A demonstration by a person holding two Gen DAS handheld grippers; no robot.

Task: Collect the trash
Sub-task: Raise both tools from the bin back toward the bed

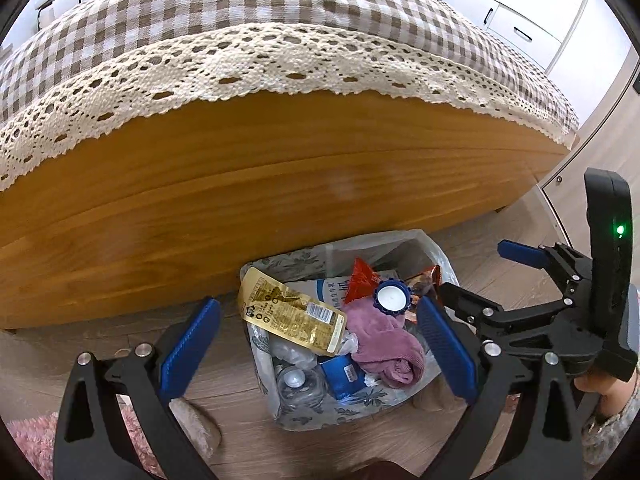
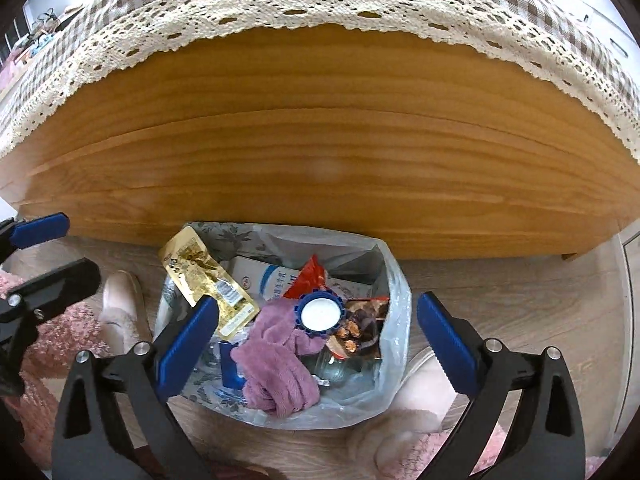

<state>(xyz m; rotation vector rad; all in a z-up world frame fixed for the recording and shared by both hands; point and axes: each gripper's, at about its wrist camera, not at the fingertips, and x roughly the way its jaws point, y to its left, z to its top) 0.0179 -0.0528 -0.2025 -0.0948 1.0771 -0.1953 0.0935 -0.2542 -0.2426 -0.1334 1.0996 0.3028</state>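
Both hand-held grippers hang over the trash bag [image 2: 394, 300] on the wood floor [image 2: 520, 280], right up against the wooden side of the bed [image 2: 320, 140] with the lace-edged checked cover [image 1: 280, 12]. The left hand-held gripper [image 1: 320, 344] is spread wide with nothing in it, and the right hand-held gripper [image 2: 318, 332] is wide apart too, empty. Inside the bag: a blue cap with a white centre [image 2: 322, 314] lying on a purple cloth [image 2: 276, 376], a gold snack wrapper [image 2: 208, 276], a milk carton [image 2: 272, 276] and a red wrapper [image 2: 308, 276].
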